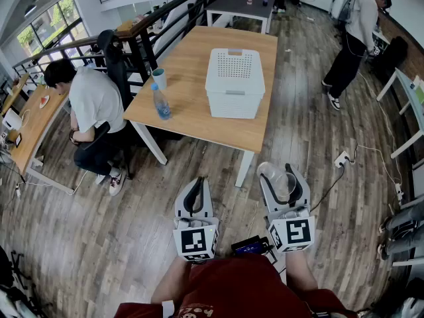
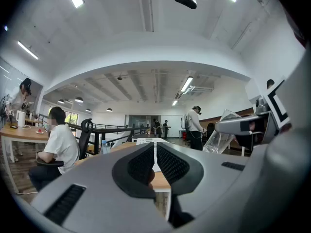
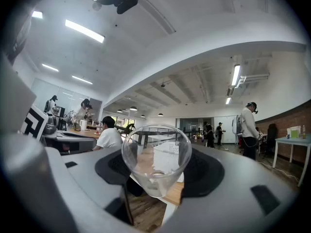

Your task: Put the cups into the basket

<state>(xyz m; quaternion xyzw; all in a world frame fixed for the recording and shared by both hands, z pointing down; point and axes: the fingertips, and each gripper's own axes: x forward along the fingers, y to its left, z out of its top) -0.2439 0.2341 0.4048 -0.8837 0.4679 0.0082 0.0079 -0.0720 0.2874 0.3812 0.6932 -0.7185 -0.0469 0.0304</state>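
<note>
two grippers sit well short of the basket point(image 1: 235, 101) on the counter point(image 1: 192, 52): right hand-held gripper point(image 1: 281, 181) clamps a clear cup point(image 3: 155, 159) for carrying over, left hand-held gripper point(image 1: 196, 191) closed, empty, spare.

Wooden table point(image 1: 192, 71) with white basket point(image 1: 234, 85), bottle point(image 1: 161, 103), teal cup point(image 1: 159, 78).

No legible text, brands or numbers, only coded square markers on left tool point(image 1: 197, 184), right tool point(image 1: 282, 171)
</note>
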